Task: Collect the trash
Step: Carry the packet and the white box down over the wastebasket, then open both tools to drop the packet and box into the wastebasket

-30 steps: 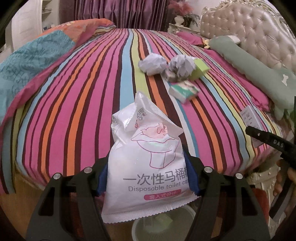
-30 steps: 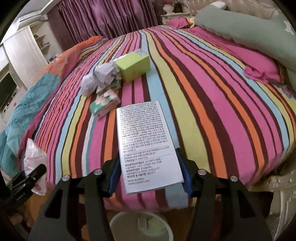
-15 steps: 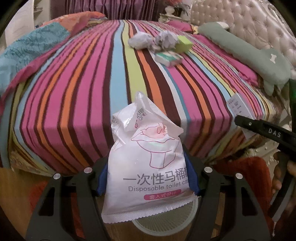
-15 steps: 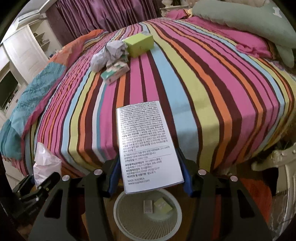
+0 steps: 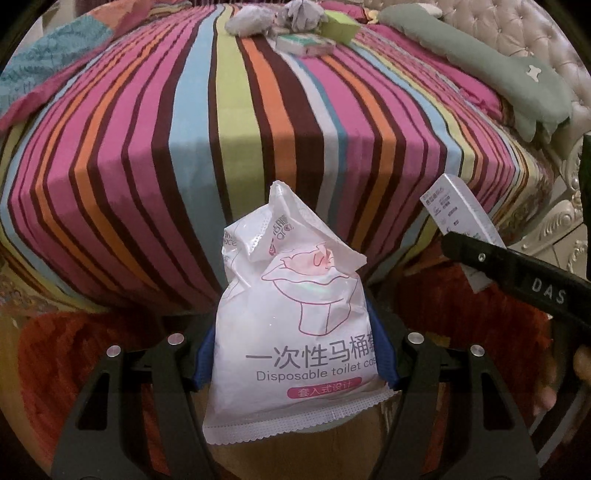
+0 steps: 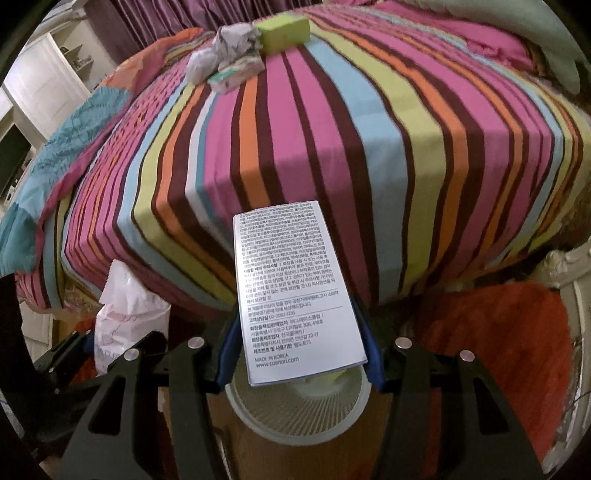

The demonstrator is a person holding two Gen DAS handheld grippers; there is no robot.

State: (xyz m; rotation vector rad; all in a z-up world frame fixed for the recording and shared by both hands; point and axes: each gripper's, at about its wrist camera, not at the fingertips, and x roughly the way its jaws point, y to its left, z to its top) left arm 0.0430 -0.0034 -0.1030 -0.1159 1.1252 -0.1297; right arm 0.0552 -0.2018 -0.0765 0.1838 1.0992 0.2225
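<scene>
A bed (image 5: 258, 122) under a striped multicolour cover fills the room, with a red rug beside it. The left claw (image 5: 295, 354) pinches a white plastic toilet-cover packet (image 5: 295, 317); the right claw (image 6: 299, 354) clamps a grey printed carton (image 6: 295, 291) above the round white mesh wastebasket (image 6: 295, 410). Only the right hangs clearly over the bin; released together, the floppy packet could catch the rim and slide onto the rug. Crumpled paper (image 5: 251, 20) and boxes remain on the bed.
</scene>
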